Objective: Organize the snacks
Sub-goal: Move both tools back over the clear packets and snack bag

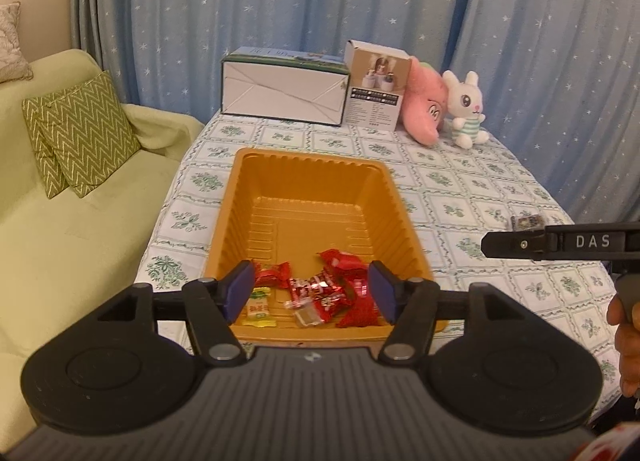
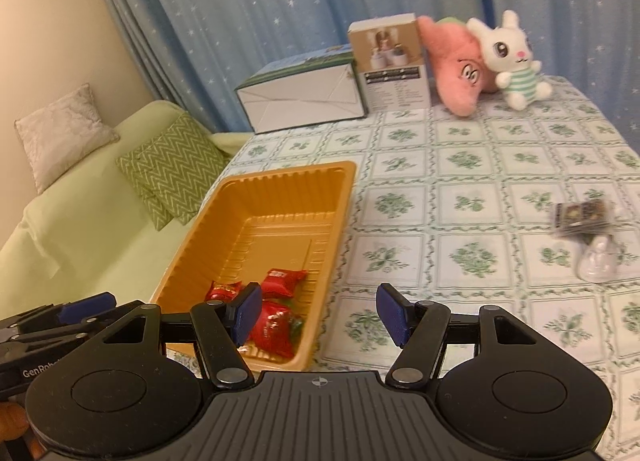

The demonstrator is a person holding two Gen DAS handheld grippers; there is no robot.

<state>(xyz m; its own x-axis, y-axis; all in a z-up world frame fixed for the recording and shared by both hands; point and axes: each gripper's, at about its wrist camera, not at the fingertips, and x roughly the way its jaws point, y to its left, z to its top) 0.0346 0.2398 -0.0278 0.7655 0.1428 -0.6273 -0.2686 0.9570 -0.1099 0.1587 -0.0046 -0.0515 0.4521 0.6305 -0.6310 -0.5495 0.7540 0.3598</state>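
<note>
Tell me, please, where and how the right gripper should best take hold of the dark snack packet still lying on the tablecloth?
The dark snack packet lies flat on the tablecloth, beside a white object. The open right gripper should probably come from above and pinch its shorter sides at mid-length, fingers clear of that neighbour. Blur hides finer detail.

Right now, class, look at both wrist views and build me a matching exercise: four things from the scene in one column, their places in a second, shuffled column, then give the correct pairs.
Column one:
1. red snack packets
2. dark snack packet
3. white bunny plush
4. zigzag cushion

Column two:
A. on the green sofa
B. inside the orange tray, at its near end
C. loose on the tablecloth, right of the tray
D. far end of the table, beside the pink plush

Pairs: 1-B, 2-C, 3-D, 4-A
</note>
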